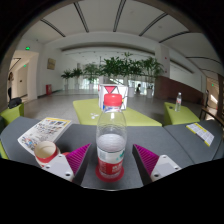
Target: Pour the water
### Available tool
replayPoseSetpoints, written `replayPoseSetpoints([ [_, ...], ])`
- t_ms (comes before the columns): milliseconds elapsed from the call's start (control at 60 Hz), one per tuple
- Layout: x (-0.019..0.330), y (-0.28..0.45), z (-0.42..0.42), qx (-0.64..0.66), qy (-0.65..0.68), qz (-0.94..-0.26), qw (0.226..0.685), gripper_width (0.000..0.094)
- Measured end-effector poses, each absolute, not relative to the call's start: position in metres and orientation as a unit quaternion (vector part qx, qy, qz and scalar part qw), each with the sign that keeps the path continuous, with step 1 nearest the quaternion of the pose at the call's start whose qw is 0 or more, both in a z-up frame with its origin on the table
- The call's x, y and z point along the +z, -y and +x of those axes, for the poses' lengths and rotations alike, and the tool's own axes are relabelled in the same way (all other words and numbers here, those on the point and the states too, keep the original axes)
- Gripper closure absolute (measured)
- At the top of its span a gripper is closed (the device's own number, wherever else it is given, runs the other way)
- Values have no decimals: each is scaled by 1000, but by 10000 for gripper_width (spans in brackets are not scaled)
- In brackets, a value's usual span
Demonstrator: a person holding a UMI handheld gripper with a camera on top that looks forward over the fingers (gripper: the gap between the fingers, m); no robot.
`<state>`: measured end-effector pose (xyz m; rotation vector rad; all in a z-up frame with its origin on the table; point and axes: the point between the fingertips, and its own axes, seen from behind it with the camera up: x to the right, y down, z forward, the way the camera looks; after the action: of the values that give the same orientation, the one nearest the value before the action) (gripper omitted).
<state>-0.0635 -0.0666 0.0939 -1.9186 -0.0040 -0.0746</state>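
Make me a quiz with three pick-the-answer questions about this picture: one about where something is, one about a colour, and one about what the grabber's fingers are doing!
1. Where is the clear plastic bottle with the red label?
A. between the fingers
B. on the magazine
C. on the floor

2. What colour is the small paper cup's rim?
A. blue
B. red
C. green

3. What are the gripper's fingers doing?
A. squeezing the cup
B. standing open
C. squeezing the magazine

Answers: 1 A, the bottle stands on the grey table between both pink pads. 2 B, a red band rings the cup. 3 B, gaps show beside the bottle.
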Motion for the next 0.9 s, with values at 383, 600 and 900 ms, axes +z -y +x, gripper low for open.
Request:
replayPoseSetpoints([
  [383, 176, 260, -92, -41, -42, -836, 546, 79],
  [600, 211, 385, -122, -62, -22, -834, 548, 83],
  [900, 232, 460, -141, -50, -24, -830, 555, 79],
])
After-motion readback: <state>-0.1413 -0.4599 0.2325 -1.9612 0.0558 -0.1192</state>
